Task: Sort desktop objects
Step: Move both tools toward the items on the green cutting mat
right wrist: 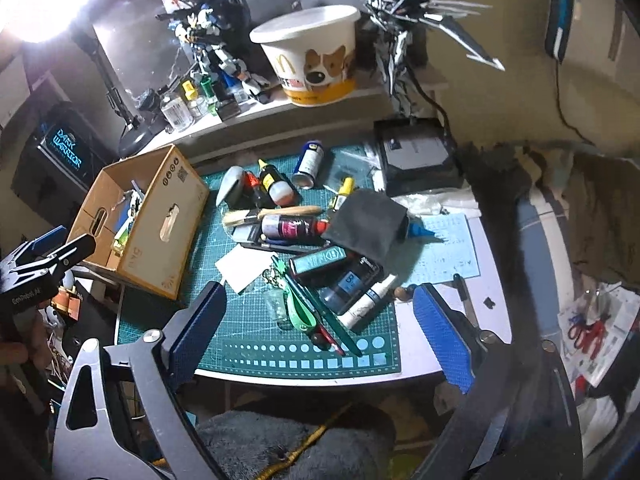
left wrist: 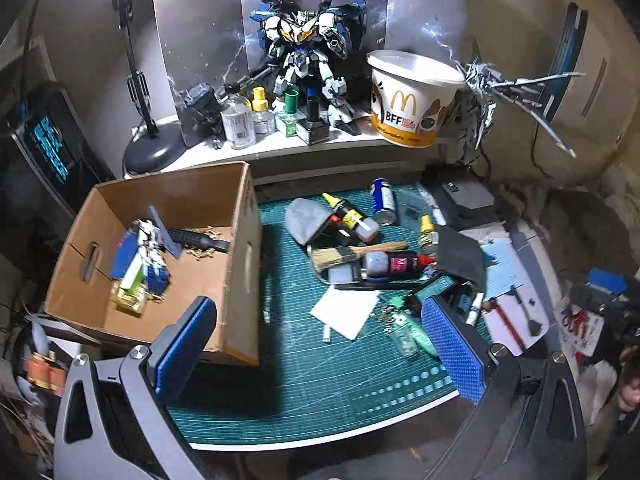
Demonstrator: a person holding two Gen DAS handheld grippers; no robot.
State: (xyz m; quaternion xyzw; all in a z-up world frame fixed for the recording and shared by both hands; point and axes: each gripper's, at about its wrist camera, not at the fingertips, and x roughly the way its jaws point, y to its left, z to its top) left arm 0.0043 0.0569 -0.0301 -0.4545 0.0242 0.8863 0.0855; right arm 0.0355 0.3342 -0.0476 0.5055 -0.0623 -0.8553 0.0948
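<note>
Desktop objects are seen heaped on a green cutting mat on the counter, mostly toward the mat's 12 to 3 o'clock part. One cardboard box is set at the mat's 9 o'clock edge, open at the top, with model parts and one dark comb-like piece lying inside. In the heap one wooden-handled brush is laid across the middle, and just below it one dark bottle with a pink label and red cap lies on its side. One blue and white spray can is found at the heap's 12 o'clock, lying down. Two small bottles with yellow tips are counted: one beside the can, one against a dark grey cloth. One white paper square lies flat at 7 o'clock of the heap. One white marker and one green strap lie toward the mat's near edge. On the shelf behind, one McDonald's bucket and two robot models are stood, one blue and white, one dark and spiky. The left gripper is held above the mat with its fingers spread wide and nothing between them; the right gripper is likewise parted and empty.
</note>
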